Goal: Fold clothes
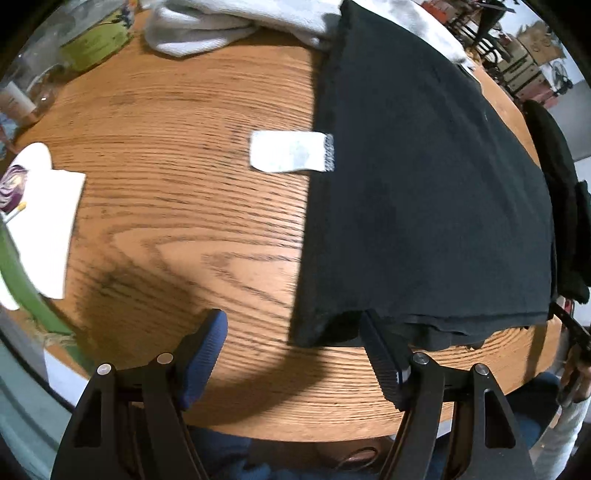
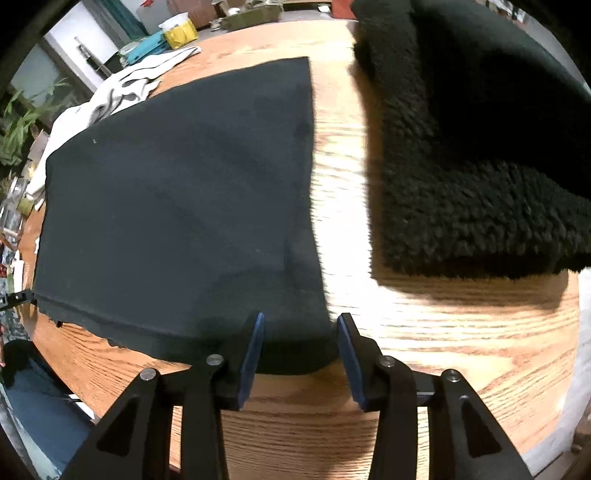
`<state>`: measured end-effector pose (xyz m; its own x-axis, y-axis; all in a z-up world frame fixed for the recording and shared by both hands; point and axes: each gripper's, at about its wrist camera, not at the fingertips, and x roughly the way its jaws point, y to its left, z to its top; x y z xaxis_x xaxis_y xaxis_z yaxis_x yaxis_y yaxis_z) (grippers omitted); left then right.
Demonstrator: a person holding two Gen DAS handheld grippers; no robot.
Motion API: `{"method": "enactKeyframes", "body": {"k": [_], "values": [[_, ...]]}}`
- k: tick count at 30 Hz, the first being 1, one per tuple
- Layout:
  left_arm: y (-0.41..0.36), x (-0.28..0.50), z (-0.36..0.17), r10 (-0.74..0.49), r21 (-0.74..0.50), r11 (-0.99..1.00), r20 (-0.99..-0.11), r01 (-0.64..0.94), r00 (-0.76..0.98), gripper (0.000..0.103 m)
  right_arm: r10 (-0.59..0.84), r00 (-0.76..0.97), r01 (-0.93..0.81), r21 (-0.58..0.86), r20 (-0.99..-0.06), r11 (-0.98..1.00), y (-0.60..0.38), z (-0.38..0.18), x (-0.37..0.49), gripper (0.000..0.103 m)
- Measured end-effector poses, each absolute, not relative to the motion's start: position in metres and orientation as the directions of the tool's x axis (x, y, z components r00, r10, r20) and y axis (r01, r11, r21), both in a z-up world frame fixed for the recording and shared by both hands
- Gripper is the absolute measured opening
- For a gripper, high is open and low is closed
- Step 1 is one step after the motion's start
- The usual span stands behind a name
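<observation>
While the black garment (image 1: 424,192) lies folded flat near the tabletop (image 1: 166,229) front edge (white clothes (image 1: 207,26) wait unfolded), both grippers' fingers (image 2: 255,354) gape empty.

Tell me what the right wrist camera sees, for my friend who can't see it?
A folded black garment lies flat on a round wooden table, and the right tool hovers open around its near corner. A fuzzy black fleece sits to the right, apart from it, and crumpled white cloth lies behind.
</observation>
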<state>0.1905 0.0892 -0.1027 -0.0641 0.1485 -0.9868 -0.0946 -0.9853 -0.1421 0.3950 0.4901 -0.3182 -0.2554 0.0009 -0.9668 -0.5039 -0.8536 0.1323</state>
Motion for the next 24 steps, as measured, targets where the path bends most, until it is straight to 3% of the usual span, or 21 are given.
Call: {"method": "enactKeyframes", "body": {"k": [4, 7, 10, 24], "values": [[0.079, 0.176, -0.087, 0.177, -0.168, -0.981, -0.981, -0.099, -0.084, 0.074, -0.006, -0.299, -0.499, 0.162, -0.954, -0.851, 0.493, -0.309, 0.399, 0.055], [0.088, 0.169, -0.080, 0.179, -0.165, -0.975, -0.981, -0.151, -0.081, 0.074, -0.012, -0.299, -0.500, 0.168, -0.954, -0.850, 0.495, -0.310, 0.398, 0.055], [0.095, 0.165, -0.079, 0.166, -0.149, -0.970, -0.983, -0.194, -0.075, 0.074, -0.023, -0.319, -0.487, 0.184, -0.948, -0.854, 0.497, -0.309, 0.394, 0.066], [0.195, 0.072, -0.038, 0.099, -0.047, -0.899, -0.990, -0.435, -0.100, 0.074, -0.050, -0.329, -0.501, 0.219, -0.943, -0.837, 0.497, -0.327, 0.398, 0.070]]}}
